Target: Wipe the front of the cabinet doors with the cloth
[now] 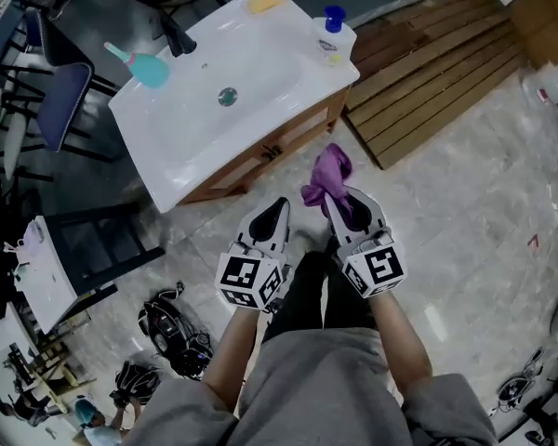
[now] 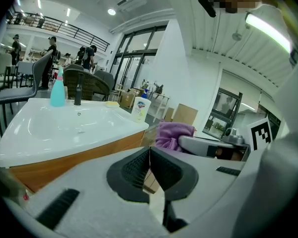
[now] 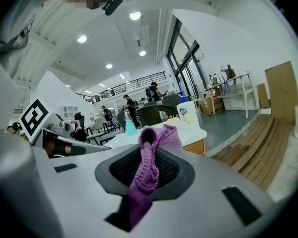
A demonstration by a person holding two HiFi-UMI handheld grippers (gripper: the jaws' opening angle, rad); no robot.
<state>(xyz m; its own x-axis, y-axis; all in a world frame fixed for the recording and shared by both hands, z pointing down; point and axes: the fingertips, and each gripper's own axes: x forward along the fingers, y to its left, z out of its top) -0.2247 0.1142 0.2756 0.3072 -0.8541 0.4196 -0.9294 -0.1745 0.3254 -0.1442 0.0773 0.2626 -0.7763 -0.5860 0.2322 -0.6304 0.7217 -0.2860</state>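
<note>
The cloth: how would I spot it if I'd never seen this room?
Find the big white sink on its wooden cabinet. In front of it are two hand-held grippers, and the cloth is pinched in the right gripper. It is the only purple thing there, bunched up; the left gripper holds nothing.

Left gripper (image 1: 277, 206) and right gripper (image 1: 338, 202) are pale grey, black-padded, with square-marker cubes (image 1: 245, 277).

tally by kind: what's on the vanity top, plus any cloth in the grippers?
Bottles: 2 (teal bottle, white bottle with blue cap)
Faucet: 1 (black faucet)
Yellow block, sponge or soap: 1 (yellow block)
Cloth: 1 (purple cloth, clamped in the right gripper)
Total: 5
</note>
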